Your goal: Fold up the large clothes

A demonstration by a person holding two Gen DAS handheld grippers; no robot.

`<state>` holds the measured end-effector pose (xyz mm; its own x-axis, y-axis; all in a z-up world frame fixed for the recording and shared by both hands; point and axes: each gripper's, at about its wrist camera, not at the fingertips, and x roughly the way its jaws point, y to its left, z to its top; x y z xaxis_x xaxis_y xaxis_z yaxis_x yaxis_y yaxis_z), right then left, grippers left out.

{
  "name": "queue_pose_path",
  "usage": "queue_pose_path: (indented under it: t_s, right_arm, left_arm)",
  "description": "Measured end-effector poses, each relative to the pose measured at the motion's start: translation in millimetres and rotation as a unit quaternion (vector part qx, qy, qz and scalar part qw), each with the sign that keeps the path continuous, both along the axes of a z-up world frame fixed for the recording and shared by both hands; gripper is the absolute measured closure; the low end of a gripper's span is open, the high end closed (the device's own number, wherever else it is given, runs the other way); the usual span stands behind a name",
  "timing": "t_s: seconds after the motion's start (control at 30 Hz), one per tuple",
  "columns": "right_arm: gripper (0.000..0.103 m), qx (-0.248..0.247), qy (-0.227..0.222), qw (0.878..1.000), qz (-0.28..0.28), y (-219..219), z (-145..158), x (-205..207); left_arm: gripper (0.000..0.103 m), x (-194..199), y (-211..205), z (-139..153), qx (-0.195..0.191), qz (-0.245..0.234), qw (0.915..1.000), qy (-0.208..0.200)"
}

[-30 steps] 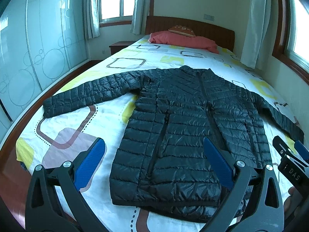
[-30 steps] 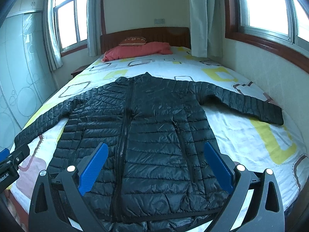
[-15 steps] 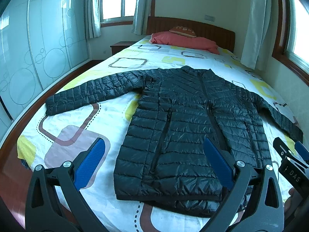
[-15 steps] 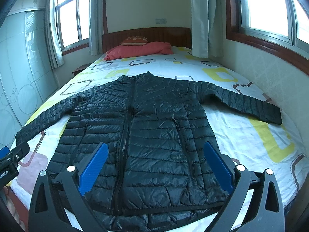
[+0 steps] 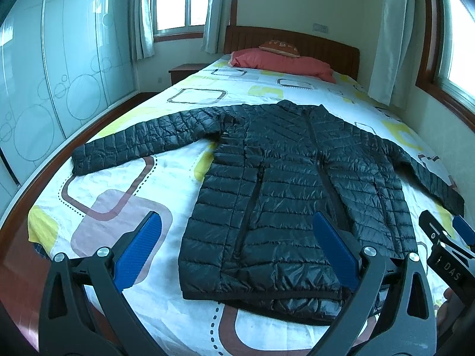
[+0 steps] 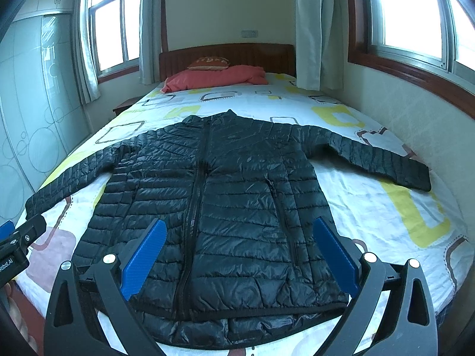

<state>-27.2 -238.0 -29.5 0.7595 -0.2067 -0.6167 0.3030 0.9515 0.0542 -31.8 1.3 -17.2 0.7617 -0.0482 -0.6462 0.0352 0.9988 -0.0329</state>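
Note:
A black quilted puffer jacket point(image 5: 297, 190) point(image 6: 225, 201) lies flat, front up and zipped, on the bed with both sleeves spread out to the sides. Its hem is nearest to me. My left gripper point(image 5: 237, 252) hovers open above the hem's left corner, blue pads wide apart, holding nothing. Over the middle of the hem, my right gripper point(image 6: 237, 255) is open too, with nothing between its pads. The right gripper's body shows at the right edge of the left wrist view, and the left gripper's body at the left edge of the right wrist view.
The bed point(image 5: 124, 195) has a white sheet with yellow and brown squares. A red pillow point(image 6: 216, 78) lies by the wooden headboard point(image 6: 258, 55). Glass wardrobe doors point(image 5: 44, 89) stand left, a wall point(image 6: 415, 101) with windows right, and a nightstand point(image 5: 185, 71) sits far left.
Both grippers have drawn back and risen a little, so the jacket looks smaller and its whole hem shows. Both stay open; the jacket has not moved.

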Motion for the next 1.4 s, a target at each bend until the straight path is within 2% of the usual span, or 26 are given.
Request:
queue_pose_path:
  t_s: [1.4]
  right_arm:
    - [0.005, 0.002, 0.001, 1.0, 0.001, -0.6, -0.9, -1.2]
  left_arm:
    - [0.002, 0.4, -1.0, -8.5, 0.003, -0.002, 1.0, 0.007]
